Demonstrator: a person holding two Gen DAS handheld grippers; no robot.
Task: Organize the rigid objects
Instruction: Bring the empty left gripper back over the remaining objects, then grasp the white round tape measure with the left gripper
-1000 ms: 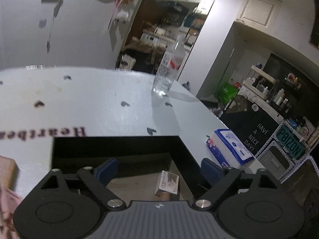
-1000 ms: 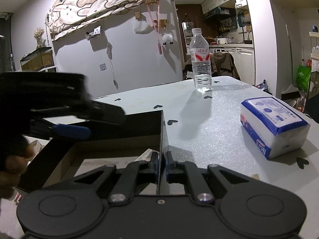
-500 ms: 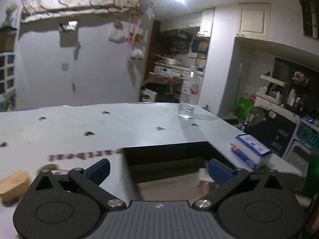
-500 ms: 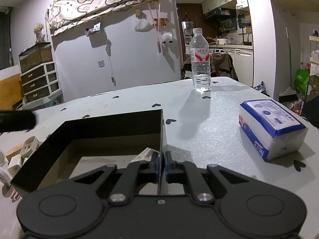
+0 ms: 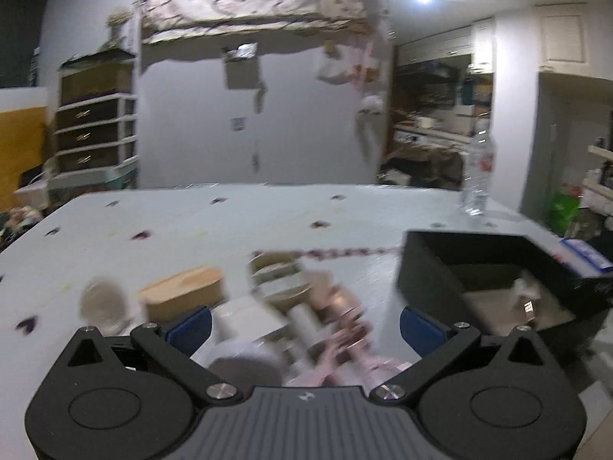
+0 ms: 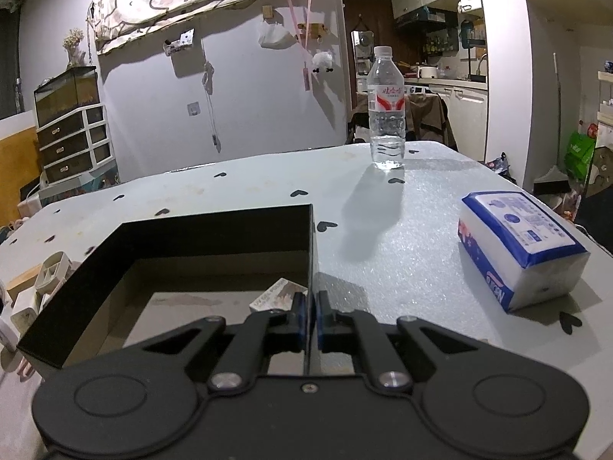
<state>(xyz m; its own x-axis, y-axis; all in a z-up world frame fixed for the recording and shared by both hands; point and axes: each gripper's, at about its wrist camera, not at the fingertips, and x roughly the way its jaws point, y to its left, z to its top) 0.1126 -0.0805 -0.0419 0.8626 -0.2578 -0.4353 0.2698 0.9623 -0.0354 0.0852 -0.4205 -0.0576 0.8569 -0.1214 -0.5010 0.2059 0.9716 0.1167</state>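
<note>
Two grippers, two different jobs right now. My right gripper is clamped on the near wall of the black box, its pads pressed together on the thin edge at the lower centre of its view, exactly as it was a second ago; the box has not shifted on the table.

My left gripper is what has changed. A second ago it looked down into the box; now it has swung away, so the box sits at the right of its frame and a blurred heap of small things fills the lower middle, between its wide-apart, empty fingers. I can make out a tan block and a pale round piece at the lower left; the rest is too smeared to name.

One small carton already lies inside the box. I judge the left gripper is lining up its next pick, and should settle before closing.
</note>
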